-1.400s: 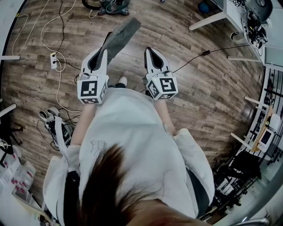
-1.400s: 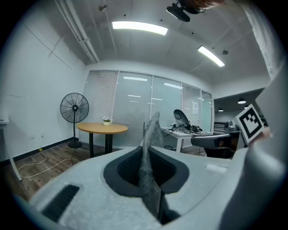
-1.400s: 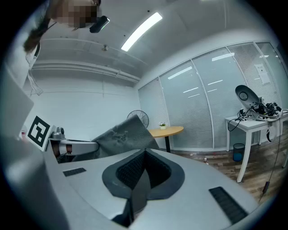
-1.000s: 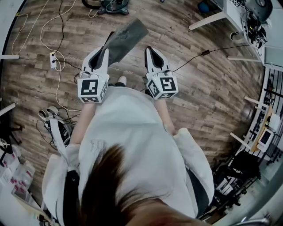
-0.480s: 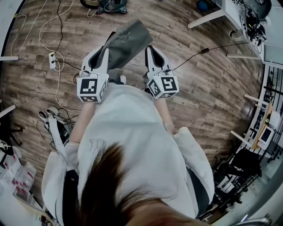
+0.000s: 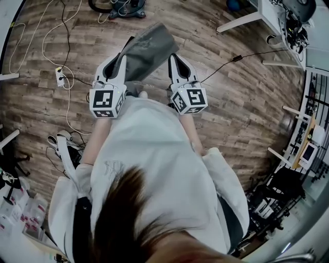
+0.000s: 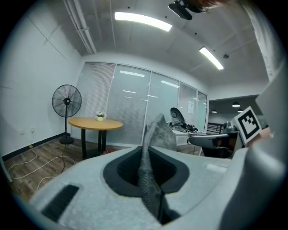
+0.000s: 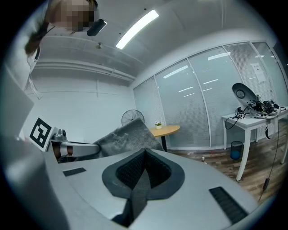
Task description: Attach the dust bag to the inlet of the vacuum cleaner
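The dust bag (image 6: 146, 49) is a flat grey fabric pouch, held out over the wood floor in front of me. My left gripper (image 6: 125, 50) is shut on its near edge, and the fabric rises from between the jaws in the left gripper view (image 7: 150, 148). The bag's far side reaches across to my right gripper (image 6: 172, 56), whose jaws are shut with nothing between them (image 8: 144, 155). From the right gripper view the bag (image 8: 128, 134) shows at the left. The vacuum cleaner (image 6: 121, 6) with its hose stands on the floor far ahead, partly cut off by the frame's top edge.
A white power strip (image 6: 59, 72) and loose cables lie on the floor at the left. A black cable (image 6: 236, 58) runs to white tables (image 6: 241, 21) at the right. A round wooden table (image 7: 95, 122) and a standing fan (image 7: 66, 102) stand by the glass wall.
The bag has swung from edge-on to broadside and now spreads across toward the right gripper. Both grippers have kept their grip state and shifted only slightly.
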`<state>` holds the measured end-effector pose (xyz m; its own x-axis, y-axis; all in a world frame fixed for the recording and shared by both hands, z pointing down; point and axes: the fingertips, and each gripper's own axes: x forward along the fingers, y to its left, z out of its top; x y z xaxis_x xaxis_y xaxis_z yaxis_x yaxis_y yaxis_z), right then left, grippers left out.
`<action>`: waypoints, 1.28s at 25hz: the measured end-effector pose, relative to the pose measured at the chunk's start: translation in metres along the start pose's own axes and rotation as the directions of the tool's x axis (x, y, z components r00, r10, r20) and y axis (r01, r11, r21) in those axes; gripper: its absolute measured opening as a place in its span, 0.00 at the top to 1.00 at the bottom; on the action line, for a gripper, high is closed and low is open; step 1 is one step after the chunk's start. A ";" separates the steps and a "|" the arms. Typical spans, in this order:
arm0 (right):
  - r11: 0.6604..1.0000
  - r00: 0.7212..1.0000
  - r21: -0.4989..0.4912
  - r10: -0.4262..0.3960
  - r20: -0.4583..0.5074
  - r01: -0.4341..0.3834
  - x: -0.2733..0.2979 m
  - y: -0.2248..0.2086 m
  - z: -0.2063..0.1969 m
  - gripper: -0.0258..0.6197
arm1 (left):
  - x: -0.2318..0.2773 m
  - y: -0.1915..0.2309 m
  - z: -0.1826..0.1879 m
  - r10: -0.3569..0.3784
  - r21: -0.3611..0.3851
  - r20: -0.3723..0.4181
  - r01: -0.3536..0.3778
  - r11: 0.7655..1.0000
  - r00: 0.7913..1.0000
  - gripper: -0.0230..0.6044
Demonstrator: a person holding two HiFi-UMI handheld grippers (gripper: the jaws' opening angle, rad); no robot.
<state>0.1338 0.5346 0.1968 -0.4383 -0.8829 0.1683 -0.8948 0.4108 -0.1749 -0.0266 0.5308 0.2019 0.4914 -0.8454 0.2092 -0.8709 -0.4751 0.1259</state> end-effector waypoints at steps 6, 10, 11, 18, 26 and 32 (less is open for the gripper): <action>0.999 1.000 0.010 -0.030 -0.004 0.030 0.059 -0.001 0.020 0.96 | 0.044 0.054 0.026 -0.032 0.015 -0.023 0.032 0.999 0.999 0.90; 0.998 0.998 0.015 -0.057 -0.002 0.057 0.094 0.001 0.026 0.96 | 0.064 0.086 0.032 -0.055 0.037 -0.039 0.057 0.998 0.998 0.90; 0.998 0.998 0.016 -0.063 -0.003 0.063 0.101 0.001 0.026 0.96 | 0.069 0.092 0.032 -0.060 0.043 -0.042 0.062 0.997 0.997 0.90; 0.997 0.997 0.004 -0.076 -0.018 0.077 0.138 0.009 0.033 0.96 | 0.084 0.135 0.031 -0.047 0.040 -0.062 0.050 0.998 0.997 0.90; 0.999 0.999 0.001 -0.050 -0.020 0.050 0.168 0.003 0.046 0.96 | 0.099 0.164 0.035 0.003 0.033 -0.078 -0.001 0.999 0.997 0.90; 1.000 1.000 0.030 0.000 -0.019 0.000 0.199 -0.013 0.047 0.96 | 0.121 0.182 0.041 0.057 0.042 -0.079 -0.054 0.998 0.995 0.90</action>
<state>0.0621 0.3433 0.1868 -0.4401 -0.8783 0.1868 -0.8919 0.4035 -0.2042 -0.1260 0.3317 0.2101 0.4396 -0.8495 0.2917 -0.8958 -0.4382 0.0738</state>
